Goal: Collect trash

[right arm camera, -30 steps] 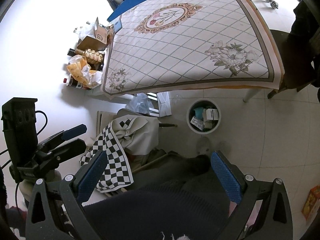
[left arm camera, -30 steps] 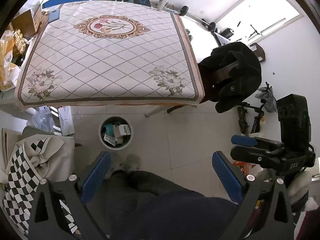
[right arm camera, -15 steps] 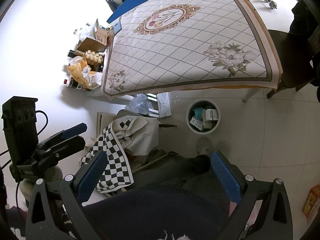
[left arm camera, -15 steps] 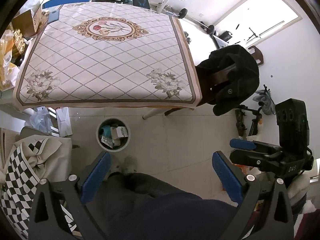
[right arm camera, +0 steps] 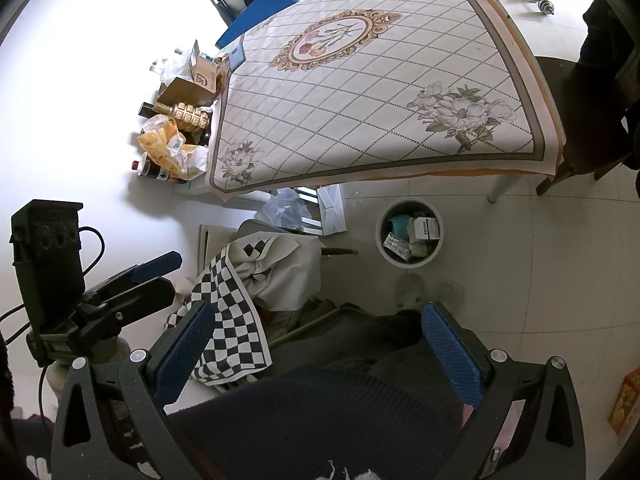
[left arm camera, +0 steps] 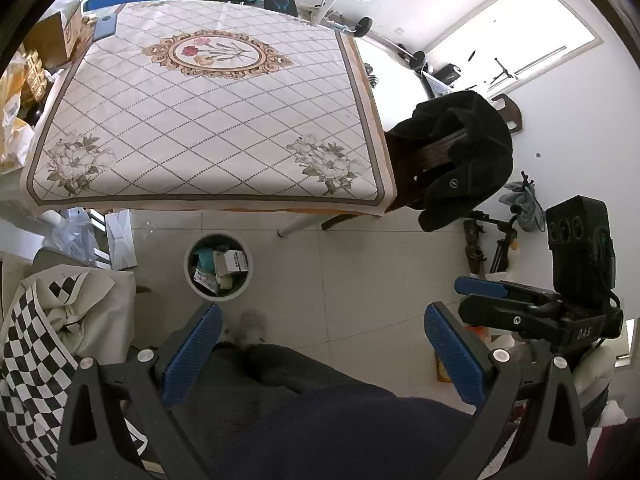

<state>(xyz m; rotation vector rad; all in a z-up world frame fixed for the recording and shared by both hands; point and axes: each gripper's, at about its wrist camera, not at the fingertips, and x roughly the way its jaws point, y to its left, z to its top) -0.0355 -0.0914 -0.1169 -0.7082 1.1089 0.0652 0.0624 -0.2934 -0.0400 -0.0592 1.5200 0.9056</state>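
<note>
Left wrist view: my left tongs [left arm camera: 320,354] stand wide apart and hold nothing. Ahead of them and slightly left, on the floor, the round trash bin [left arm camera: 218,266] holds boxes and wrappers. Beyond it the patterned tabletop [left arm camera: 208,120] carries no trash. My right tongs [left arm camera: 486,288] show at the right edge.

Right wrist view: my right tongs [right arm camera: 318,354] are wide and hold nothing. The trash bin [right arm camera: 410,234] sits ahead, just before the tabletop [right arm camera: 380,92] edge. A checkered cloth [right arm camera: 236,312] lies by the left finger.
</note>
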